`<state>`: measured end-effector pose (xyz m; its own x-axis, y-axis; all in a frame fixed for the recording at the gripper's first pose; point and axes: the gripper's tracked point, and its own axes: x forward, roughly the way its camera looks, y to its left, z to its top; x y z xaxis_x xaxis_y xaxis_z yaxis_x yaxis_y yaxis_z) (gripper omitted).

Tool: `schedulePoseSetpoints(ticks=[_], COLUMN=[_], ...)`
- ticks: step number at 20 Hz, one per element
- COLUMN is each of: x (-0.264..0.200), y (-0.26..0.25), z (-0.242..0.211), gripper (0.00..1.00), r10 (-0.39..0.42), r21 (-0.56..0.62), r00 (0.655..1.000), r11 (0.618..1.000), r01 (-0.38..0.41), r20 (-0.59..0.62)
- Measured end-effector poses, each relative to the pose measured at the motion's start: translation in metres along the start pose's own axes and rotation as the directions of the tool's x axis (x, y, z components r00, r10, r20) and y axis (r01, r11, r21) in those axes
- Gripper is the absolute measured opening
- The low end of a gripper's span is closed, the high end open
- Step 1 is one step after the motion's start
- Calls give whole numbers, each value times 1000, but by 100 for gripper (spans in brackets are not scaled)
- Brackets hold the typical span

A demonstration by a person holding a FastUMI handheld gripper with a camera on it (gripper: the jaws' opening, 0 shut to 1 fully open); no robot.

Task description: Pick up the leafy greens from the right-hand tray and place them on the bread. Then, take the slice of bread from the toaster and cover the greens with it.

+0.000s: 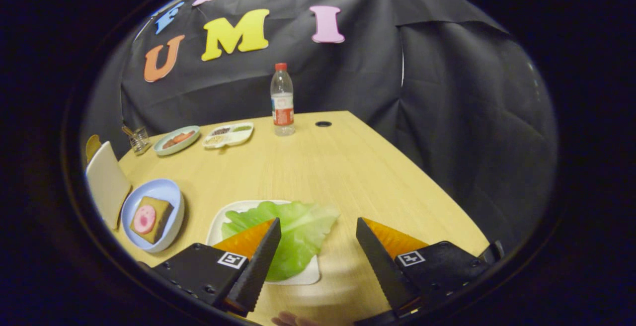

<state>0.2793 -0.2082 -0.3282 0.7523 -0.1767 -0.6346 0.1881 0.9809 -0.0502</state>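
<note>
Both fingers point(268, 246) spread wide, empty, over leafy greens point(293, 231).

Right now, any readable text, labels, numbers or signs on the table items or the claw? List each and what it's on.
None can be read.
Bottle: red and white label, print too small and blurred.
Claw: open over the lettuce on the white tray; each finger mount carries a black-and-white square code tag, a pattern, not text.
Blue bowl, round plate, divided dish, glass: no markings seen.
</note>
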Motion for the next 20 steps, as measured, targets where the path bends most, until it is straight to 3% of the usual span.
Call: schedulePoseSetpoints(ticks=[6,8,10,13,15,16,17,20], x=[23,22,23,17,6,0,-1,-23], y=[4,11,20,19,21,22,24,35], z=[-5,-4,-4,-3,1,8,12,22], gripper=[93,83,59,24,14,14,0,0], r10=[33,50,72,45,47,38,38,51], r21=[3,-20,-28,-33,-58,-69,-69,-96], r00=[997,995,993,995,996,997,998,998], r11=[999,998,997,998,997,997,997,994], r01=[-33,-52,-75,-48,-51,-42,-42,-54], r20=[-76,-85,-93,-93,-78,-65,-59,-27])
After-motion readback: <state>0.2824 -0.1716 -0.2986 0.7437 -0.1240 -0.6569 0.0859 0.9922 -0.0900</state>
